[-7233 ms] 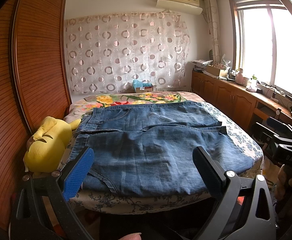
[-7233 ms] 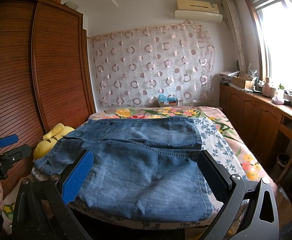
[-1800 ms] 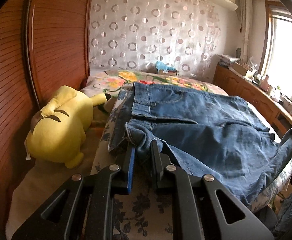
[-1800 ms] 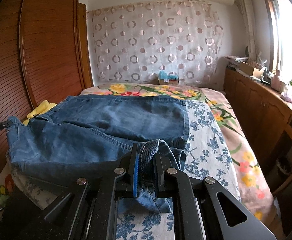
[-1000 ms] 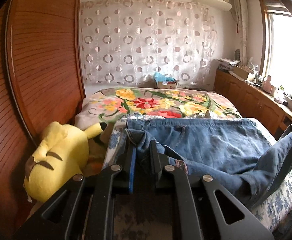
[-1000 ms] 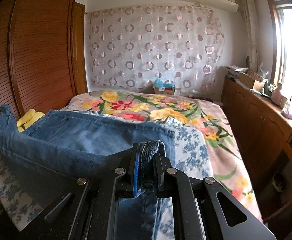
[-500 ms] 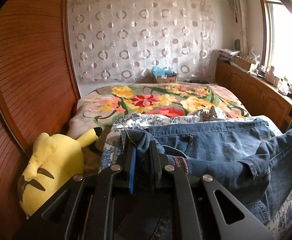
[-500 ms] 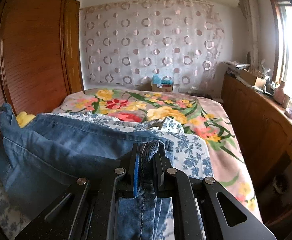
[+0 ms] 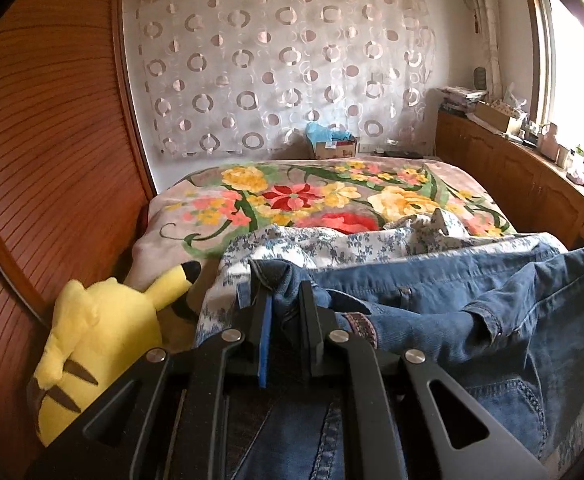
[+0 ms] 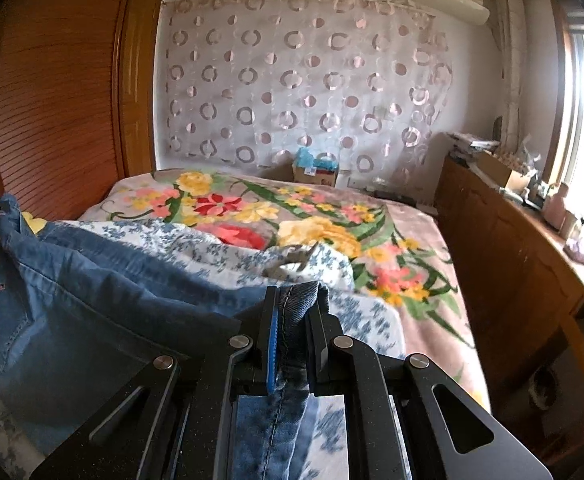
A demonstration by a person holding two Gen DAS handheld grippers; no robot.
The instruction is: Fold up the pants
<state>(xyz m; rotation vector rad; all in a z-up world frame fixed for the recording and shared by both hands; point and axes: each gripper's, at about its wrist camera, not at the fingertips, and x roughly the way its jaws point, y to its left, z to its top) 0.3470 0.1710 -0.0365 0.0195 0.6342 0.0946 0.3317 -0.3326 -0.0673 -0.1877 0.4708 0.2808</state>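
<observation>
Denim fills both views: the faded blue jeans (image 9: pixel 432 292) hang raised over the blue-flowered white sheet (image 9: pixel 332 244), each end clamped, the left gripper (image 9: pixel 283 304) narrowed on one bunched edge, the right gripper (image 10: pixel 294 312) on a stitched hem. Judging by this, the first fold is mid-carry. Next, both ends should travel together beyond the sheet's near edge and lower evenly, keeping the cloth taut.

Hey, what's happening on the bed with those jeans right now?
A person is folding the jeans on the bed with two handheld grippers. The left gripper and the right gripper are each shut on a bunched denim edge, which they hold raised. A yellow plush toy lies beside the jeans.
</observation>
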